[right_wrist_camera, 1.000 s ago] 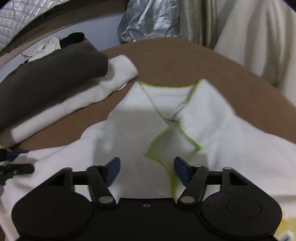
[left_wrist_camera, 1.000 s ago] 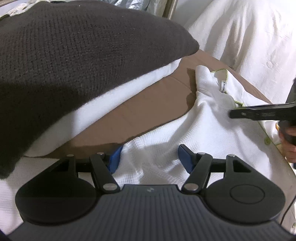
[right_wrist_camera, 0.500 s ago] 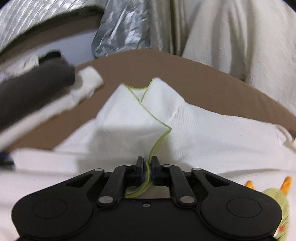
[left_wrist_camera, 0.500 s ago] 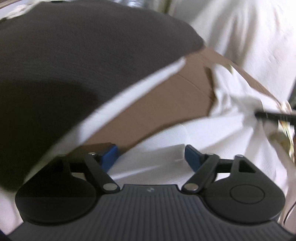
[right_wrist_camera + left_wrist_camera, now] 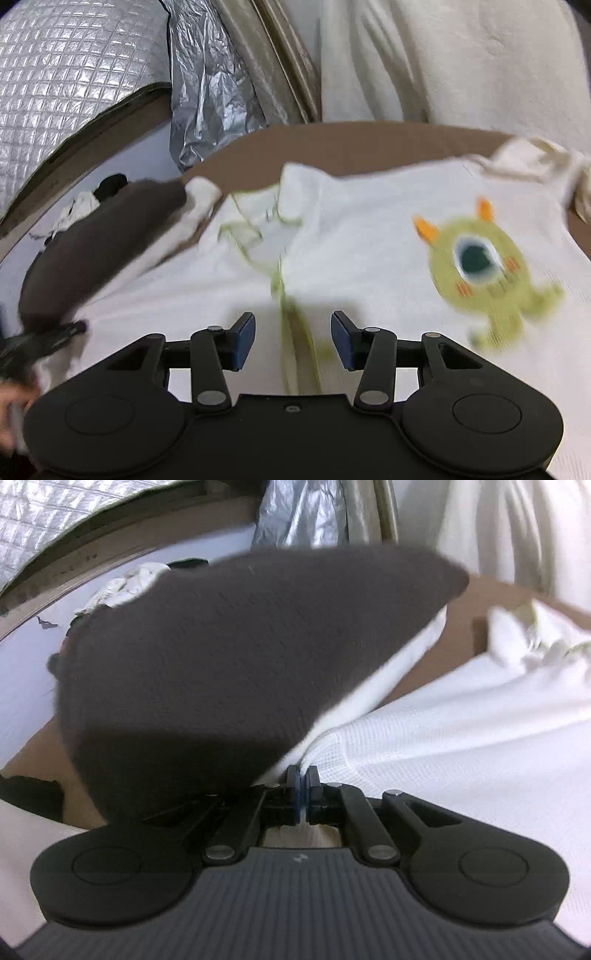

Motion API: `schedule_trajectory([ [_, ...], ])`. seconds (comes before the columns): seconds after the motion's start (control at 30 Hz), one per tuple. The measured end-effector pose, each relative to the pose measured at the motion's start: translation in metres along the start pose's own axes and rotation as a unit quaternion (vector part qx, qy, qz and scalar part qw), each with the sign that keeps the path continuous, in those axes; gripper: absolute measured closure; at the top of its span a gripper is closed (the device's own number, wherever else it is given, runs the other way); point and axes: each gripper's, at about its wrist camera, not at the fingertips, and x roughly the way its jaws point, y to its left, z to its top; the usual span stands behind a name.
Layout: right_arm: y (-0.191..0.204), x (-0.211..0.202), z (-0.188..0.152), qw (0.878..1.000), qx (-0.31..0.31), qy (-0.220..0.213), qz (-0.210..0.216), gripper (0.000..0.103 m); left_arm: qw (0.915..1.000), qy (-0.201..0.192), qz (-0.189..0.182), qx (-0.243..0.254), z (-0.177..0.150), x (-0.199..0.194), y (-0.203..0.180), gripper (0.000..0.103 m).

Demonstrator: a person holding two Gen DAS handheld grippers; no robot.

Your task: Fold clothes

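A white waffle-knit garment (image 5: pixel 369 258) with green trim and a green one-eyed monster print (image 5: pixel 484 269) lies on the brown table (image 5: pixel 332 147). My left gripper (image 5: pixel 303 775) is shut on the garment's left edge (image 5: pixel 443 746), right beside a folded pile. My right gripper (image 5: pixel 292 334) is open, its blue pads either side of the green-trimmed front placket, just above the cloth. The left gripper shows at the left edge of the right wrist view (image 5: pixel 44 339).
A folded dark brown knit (image 5: pixel 240 657) lies on a folded white garment (image 5: pixel 388 686), close on the left. It also shows in the right wrist view (image 5: pixel 99 243). Silver foil sheeting (image 5: pixel 210 96) and cream fabric (image 5: pixel 443 59) hang behind the table.
My left gripper has closed on the garment's edge. My right gripper had shut on the green trim, then opened and let it go; the garment has shifted, showing the monster print.
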Motion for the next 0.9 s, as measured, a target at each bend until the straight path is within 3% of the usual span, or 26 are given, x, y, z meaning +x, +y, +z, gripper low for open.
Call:
schedule_trajectory([
  [0.13, 0.000, -0.033, -0.045, 0.999, 0.017, 0.034, 0.003, 0.052, 0.9997, 0.022, -0.004, 0.009, 0.002, 0.012, -0.008, 0.097],
  [0.23, 0.011, -0.061, -0.073, 0.998, 0.006, 0.055, 0.019, 0.052, 0.9973, 0.047, -0.040, -0.040, 0.001, -0.008, 0.017, 0.095],
  [0.33, 0.028, -0.087, -0.099, 0.997, -0.032, 0.070, 0.029, 0.052, 0.9918, 0.050, -0.074, -0.091, -0.004, -0.044, 0.043, 0.071],
  [0.43, 0.039, -0.108, -0.126, 0.997, -0.056, 0.060, 0.012, 0.047, 0.9889, 0.049, -0.089, -0.108, -0.013, -0.080, 0.054, 0.069],
  [0.57, 0.031, -0.136, -0.159, 0.997, -0.042, 0.070, -0.005, 0.047, 0.9872, 0.073, -0.115, -0.084, -0.041, -0.123, 0.031, 0.069],
  [0.6, 0.030, -0.144, -0.166, 0.996, -0.047, 0.068, -0.011, 0.047, 0.9847, 0.084, -0.129, -0.083, -0.058, -0.140, 0.037, 0.069],
  [0.73, 0.025, -0.180, -0.203, 0.997, -0.050, 0.049, -0.022, 0.047, 0.9725, 0.123, -0.188, -0.061, -0.103, -0.180, 0.004, 0.069],
  [0.9, 0.002, -0.211, -0.256, 0.999, -0.004, 0.039, -0.005, 0.047, 0.9644, 0.082, -0.251, 0.011, -0.140, -0.249, -0.063, 0.067],
])
